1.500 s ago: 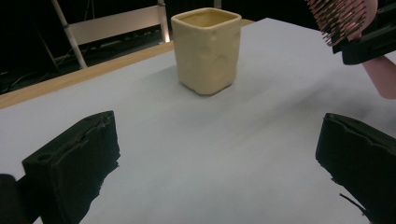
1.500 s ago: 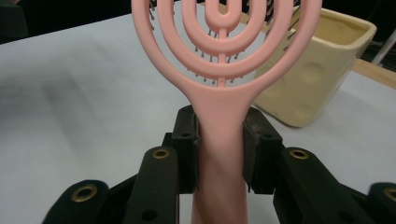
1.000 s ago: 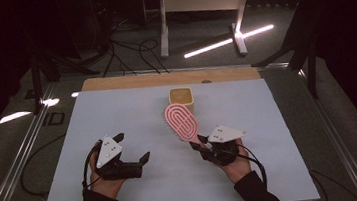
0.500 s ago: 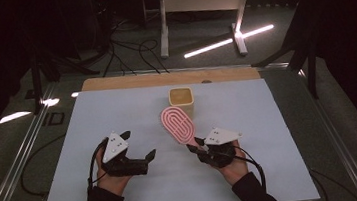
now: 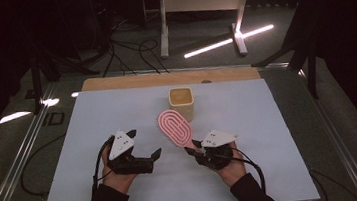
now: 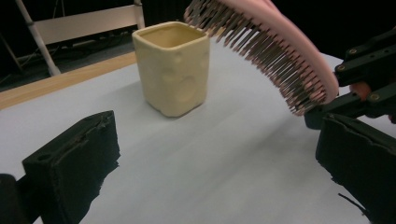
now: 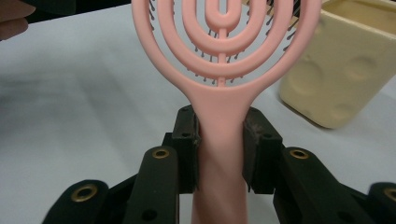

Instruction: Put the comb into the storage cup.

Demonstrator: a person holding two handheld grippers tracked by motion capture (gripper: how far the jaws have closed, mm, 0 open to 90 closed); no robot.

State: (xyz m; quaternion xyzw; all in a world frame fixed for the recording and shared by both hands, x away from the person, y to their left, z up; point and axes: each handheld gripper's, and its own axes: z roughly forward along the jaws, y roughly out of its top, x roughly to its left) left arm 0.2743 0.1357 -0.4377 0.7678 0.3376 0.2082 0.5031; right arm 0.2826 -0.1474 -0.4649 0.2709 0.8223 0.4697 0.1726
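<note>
While the right gripper (image 7: 219,149) is clamping the pink hairbrush (image 5: 174,127) near the cup (image 5: 183,102) mid-table, the left gripper (image 6: 215,154) jaws are standing wide, empty.

pink plastic hairbrush (image 7: 224,60): top cut off by frame edge | handle end hidden, seemingly behind jaws

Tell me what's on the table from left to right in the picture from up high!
left gripper → pink hairbrush → yellow cup → right gripper, which clamps the hairbrush's handle.
</note>
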